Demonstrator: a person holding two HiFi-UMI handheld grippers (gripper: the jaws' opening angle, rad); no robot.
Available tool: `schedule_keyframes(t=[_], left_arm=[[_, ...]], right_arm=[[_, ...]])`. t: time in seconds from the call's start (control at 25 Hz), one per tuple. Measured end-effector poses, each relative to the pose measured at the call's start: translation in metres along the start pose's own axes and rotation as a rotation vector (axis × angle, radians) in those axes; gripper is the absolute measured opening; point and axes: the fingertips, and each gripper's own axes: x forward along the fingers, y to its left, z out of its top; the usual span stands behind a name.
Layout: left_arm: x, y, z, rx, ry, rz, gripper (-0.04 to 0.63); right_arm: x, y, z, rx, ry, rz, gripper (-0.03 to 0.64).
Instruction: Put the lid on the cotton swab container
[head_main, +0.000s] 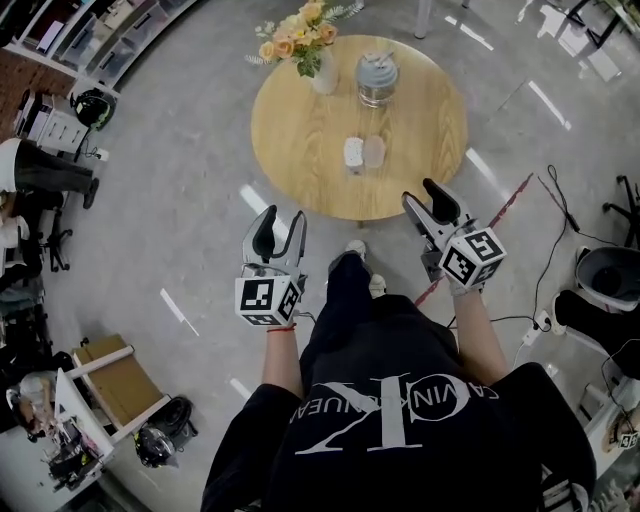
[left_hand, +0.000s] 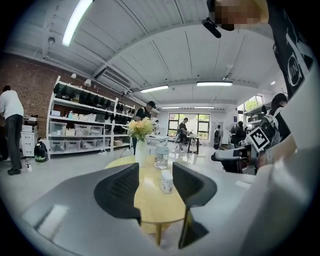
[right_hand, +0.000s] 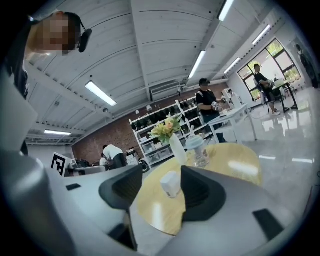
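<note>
Round surface (head_main: 300, 150), upper centre, ringed by open floor (head_main: 190, 210); my left gripper (head_main: 283, 218) and right gripper (head_main: 420, 192) gape empty below its edge.

Tan table (head_main: 300, 130), white container (head_main: 353, 152), peach flowers (head_main: 297, 30)

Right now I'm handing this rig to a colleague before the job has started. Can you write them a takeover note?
Left gripper: jaws apart, empty, held short of the table.
Right gripper: jaws apart, empty, also short of the table.
Things: the white cotton swab container is near the middle of the round table. A clear piece, probably its lid, lies beside it. A vase and a glass jar stand behind.
Done: nothing; the container looks uncovered.
Left: pick up the lid and seat it on the container.
</note>
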Motion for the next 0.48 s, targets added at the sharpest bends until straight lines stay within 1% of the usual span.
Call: schedule_keyframes(t=[0.16, 0.28, 0.36, 0.48], left_arm=[[0.024, 0.0, -0.016, -0.003, 0.039, -0.056, 0.196], [0.048, 0.002, -0.026, -0.014, 0.064, -0.1, 0.197], [0.063, 0.0, -0.032, -0.022, 0.086, -0.144, 0.214], [0.084, -0.005, -0.043, -0.025, 0.131, -0.224, 0.241]], right_arm=[[0.014, -0.013, -0.005, 0.023, 0.023, -0.014, 0.209], [0.026, -0.019, -0.003, 0.083, 0.029, -0.008, 0.209], [0.033, -0.021, -0.002, 0.117, 0.037, 0.001, 0.209], [0.049, -0.025, -0.003, 0.132, 0.068, 0.005, 0.209]])
